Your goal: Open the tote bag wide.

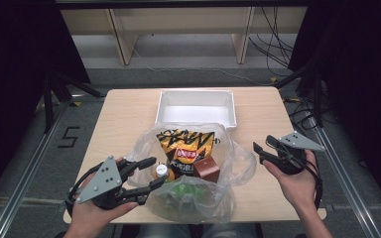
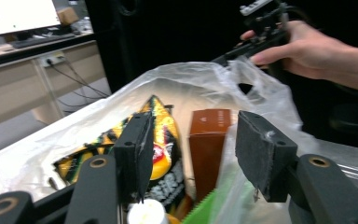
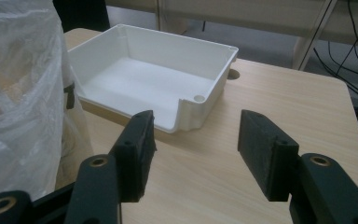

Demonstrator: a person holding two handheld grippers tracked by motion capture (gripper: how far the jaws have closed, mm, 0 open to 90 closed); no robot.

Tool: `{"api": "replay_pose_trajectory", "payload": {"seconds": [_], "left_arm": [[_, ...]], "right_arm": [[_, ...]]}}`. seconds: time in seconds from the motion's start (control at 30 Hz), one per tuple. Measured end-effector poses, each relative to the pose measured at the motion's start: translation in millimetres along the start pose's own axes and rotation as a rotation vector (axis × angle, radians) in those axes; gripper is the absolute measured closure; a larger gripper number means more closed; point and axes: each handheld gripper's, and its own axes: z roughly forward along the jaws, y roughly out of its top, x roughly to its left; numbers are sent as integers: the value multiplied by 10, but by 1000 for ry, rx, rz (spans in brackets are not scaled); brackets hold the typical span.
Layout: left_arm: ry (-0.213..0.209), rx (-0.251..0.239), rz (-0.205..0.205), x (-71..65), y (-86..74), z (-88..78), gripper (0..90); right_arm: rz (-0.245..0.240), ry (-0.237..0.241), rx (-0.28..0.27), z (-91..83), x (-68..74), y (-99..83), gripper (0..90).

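From above, a clear plastic bag [image 1: 193,168] lay at the near middle of the table [image 1: 129,114], a white tray [image 1: 197,107] behind it. The left gripper [image 1: 151,173] reached its mouth, jaws apart, gripping nothing.

Along the left gripper's jaws, a chip packet [image 2: 163,140] and a brown box [image 2: 207,140] sat inside the bag.

The right gripper [image 3: 196,154] hung wide open and empty over bare table beside the bag.

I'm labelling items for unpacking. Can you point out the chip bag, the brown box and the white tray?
chip bag [image 1: 186,145]: high view, its yellow front.
brown box [image 2: 209,140]: left gripper view, its front face.
white tray [image 3: 193,52]: right gripper view, its far wall.
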Motion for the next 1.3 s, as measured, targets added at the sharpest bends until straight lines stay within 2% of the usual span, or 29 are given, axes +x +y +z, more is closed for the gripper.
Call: {"api": "replay_pose_trajectory", "payload": {"seconds": [0.03, 0.07, 0.1, 0.13, 0.23, 0.3, 0.33, 0.37, 0.43, 0.47, 0.53, 0.57, 0.6, 0.63, 0.67, 0.7, 0.73, 0.8, 0.9, 0.97, 1.0, 1.03, 1.1, 1.13, 1.2, 1.23, 1.3], "left_arm": [[0, 0, 0, 0, 0, 0, 460], [-33, 35, 7, -21, -45, 50, 460], [-33, 35, 7, -21, -45, 50, 462], [-42, 58, 1, -39, -98, 115, 462], [-50, 95, 10, -59, -157, 205, 463], [-49, 103, 17, -68, -170, 225, 465], [-53, 103, 22, -76, -181, 243, 466], [-59, 111, 25, -83, -184, 246, 472], [-74, 116, 28, -112, -198, 250, 492], [-79, 126, 35, -127, -205, 248, 507], [-88, 137, 50, -152, -226, 253, 536], [-84, 151, 83, -169, -243, 259, 559], [-84, 151, 83, -169, -243, 259, 579], [-89, 166, 99, -190, -264, 275, 594], [-94, 176, 102, -196, -276, 287, 604], [-95, 184, 88, -209, -293, 300, 612], [-101, 187, 86, -212, -308, 315, 624], [-112, 197, 74, -223, -345, 342, 659], [-117, 211, 51, -248, -399, 376, 729], [-128, 216, 55, -259, -419, 393, 743], [-137, 229, 59, -267, -434, 403, 795], [-144, 232, 52, -279, -447, 413, 811], [-170, 249, 52, -296, -479, 441, 840], [-173, 252, 43, -308, -494, 451, 846], [-183, 267, 31, -328, -529, 483, 858], [-195, 286, 33, -328, -579, 529, 863], [-197, 316, 16, -325, -643, 578, 874]], "right_arm": [[0, 0, 0, 0, 0, 0, 464], [-9, -4, 0, 2, -2, -1, 464], [8, -1, 5, -3, 11, 2, 464], [13, 12, 0, -2, 15, 1, 464], [-1, 1, 10, 3, 13, -5, 464], [-4, 6, 16, 0, 11, -6, 464], [-18, 11, 1, 17, 2, -8, 464], [-15, 4, 17, 9, 5, -7, 464], [-6, 11, 12, 24, 4, -23, 464], [6, 6, 18, 26, 14, -23, 464], [-9, 12, 13, 31, 4, -19, 464], [-18, 10, 8, 26, 0, -19, 465], [-18, 10, 8, 26, 0, -19, 465], [4, 6, 15, 19, 25, -11, 465], [5, 12, 12, 15, 29, -10, 465], [10, 16, 24, 0, 35, -8, 465], [20, 4, 9, 13, 47, -12, 465], [6, 18, 24, 8, 38, -15, 465], [0, 10, 12, 30, 30, -21, 465], [-9, 10, 10, 32, 22, -20, 465], [7, 10, 15, 31, 33, -22, 464], [-18, 20, 8, 37, 8, -19, 464], [-18, 28, 12, 36, 14, -18, 464], [3, 10, 27, 25, 41, -19, 464], [8, 19, 32, 24, 49, -20, 464], [-13, 18, 17, 29, 42, -15, 463], [-23, 17, 11, 44, 40, -17, 463]]}}
